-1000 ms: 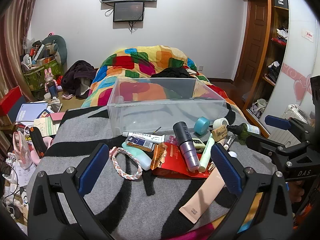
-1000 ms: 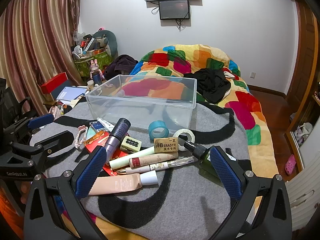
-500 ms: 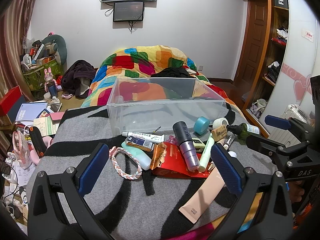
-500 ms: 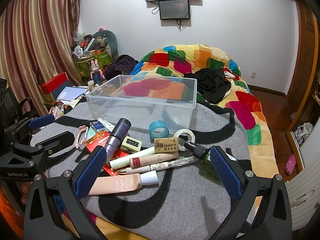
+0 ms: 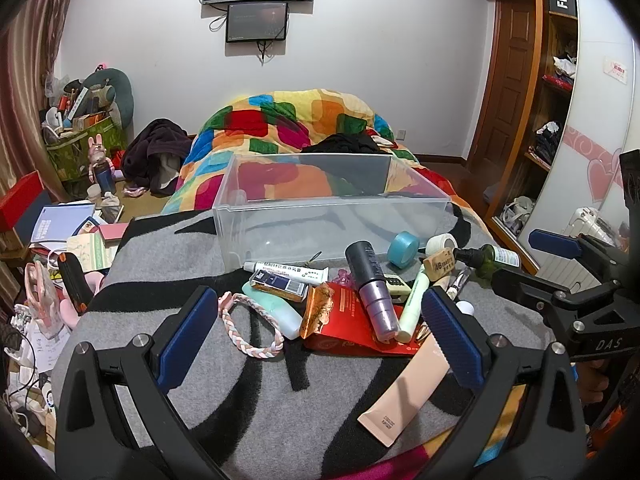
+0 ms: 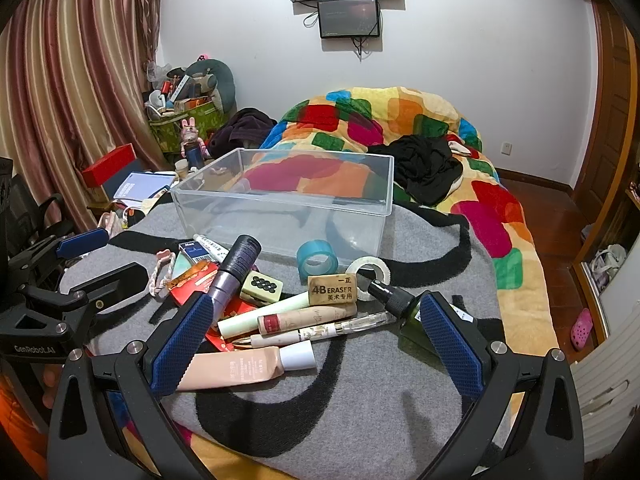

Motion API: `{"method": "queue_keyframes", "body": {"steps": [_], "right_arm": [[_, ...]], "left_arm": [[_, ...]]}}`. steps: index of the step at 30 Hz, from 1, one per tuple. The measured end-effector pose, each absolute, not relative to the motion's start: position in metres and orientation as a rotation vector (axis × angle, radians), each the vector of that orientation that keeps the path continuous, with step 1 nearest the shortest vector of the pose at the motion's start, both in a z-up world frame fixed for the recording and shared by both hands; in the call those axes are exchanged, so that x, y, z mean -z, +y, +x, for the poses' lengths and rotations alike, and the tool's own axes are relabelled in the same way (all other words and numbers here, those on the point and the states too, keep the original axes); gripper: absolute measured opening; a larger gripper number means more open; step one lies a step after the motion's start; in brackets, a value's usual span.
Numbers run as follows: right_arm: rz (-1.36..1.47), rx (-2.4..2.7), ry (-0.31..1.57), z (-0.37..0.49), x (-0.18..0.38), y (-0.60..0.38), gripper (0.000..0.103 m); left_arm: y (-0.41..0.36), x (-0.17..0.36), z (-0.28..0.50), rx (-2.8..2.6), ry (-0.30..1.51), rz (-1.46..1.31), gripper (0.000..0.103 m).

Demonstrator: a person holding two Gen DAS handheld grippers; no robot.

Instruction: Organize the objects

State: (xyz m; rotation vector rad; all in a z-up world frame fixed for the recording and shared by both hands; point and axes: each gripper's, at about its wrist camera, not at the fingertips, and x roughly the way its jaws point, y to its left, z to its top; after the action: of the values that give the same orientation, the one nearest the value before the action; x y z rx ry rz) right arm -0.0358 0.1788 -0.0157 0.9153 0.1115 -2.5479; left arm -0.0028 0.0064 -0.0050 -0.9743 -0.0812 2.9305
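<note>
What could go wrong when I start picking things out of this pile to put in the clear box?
The purple and black cylindrical bottle lies across the red packet; pulling either may drag neighbours. The dark green spray bottle sits beside the right gripper finger and could get knocked. The clear plastic box is empty and light on soft blanket, so a bump may shift it.

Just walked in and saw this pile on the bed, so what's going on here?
A person holds a gripper in each hand over a heap of toiletries and stationery. The left gripper and right gripper are both open and hold nothing. The clear plastic bin behind the heap is empty, so sorting hasn't started.
</note>
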Motion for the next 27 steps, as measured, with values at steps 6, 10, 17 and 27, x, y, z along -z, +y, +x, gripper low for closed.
{"method": "queue_keyframes", "body": {"steps": [6, 10, 17, 27], "right_arm": [[0.919, 2.548, 0.109, -0.037, 0.016, 0.180, 0.103], [0.932, 2.545, 0.100, -0.041, 0.018, 0.182, 0.103], [0.952, 2.556, 0.089, -0.053, 0.021, 0.193, 0.103], [1.015, 2.652, 0.093, -0.089, 0.035, 0.236, 0.103]], "left_arm": [[0.008, 0.006, -0.005, -2.925, -0.072, -0.984, 0.103], [0.009, 0.006, -0.009, -2.914, -0.065, -1.003, 0.103], [0.011, 0.009, -0.023, -2.899, -0.037, -1.054, 0.103], [0.022, 0.020, -0.057, -2.823, 0.010, -1.162, 0.087]]}}
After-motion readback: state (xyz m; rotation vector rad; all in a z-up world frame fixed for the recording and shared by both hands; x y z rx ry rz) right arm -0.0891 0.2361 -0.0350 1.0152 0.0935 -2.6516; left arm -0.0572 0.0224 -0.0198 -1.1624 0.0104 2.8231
